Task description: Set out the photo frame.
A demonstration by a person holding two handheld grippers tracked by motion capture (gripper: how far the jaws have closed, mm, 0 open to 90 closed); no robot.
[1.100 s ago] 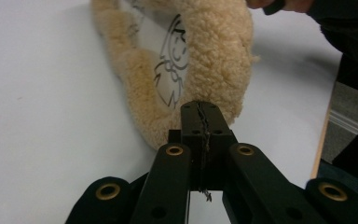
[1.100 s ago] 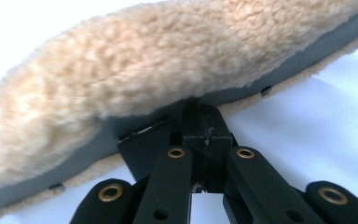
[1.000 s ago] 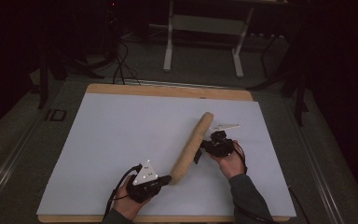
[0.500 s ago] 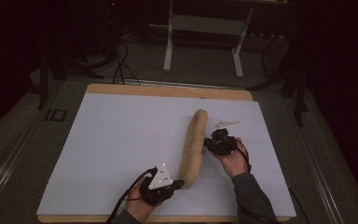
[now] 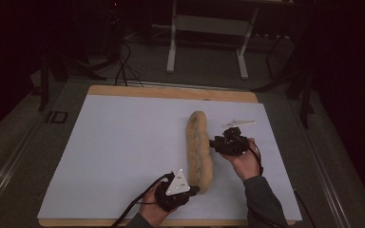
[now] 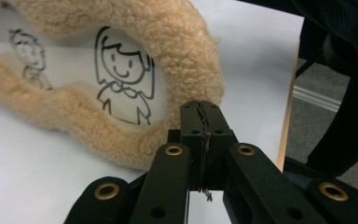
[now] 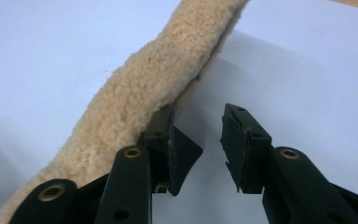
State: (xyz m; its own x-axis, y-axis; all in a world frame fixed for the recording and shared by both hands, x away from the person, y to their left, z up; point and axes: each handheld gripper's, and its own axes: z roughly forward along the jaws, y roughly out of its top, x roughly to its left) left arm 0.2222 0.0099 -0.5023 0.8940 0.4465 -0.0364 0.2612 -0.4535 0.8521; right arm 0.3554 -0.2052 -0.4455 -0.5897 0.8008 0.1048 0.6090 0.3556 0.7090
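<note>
On a wooden table [image 5: 123, 90] under a white sheet [image 5: 123, 152], dark room behind: left gripper [image 5: 190, 191] clenched at near end of fleecy tan roll [image 5: 198, 147], long axis running away from person; right gripper [image 5: 214, 143] just opened, released, beside roll's right edge.

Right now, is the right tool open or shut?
Open: the right tool shows a clear gap, its jaws having just been opening, with the fleece strip beside one jaw.
</note>
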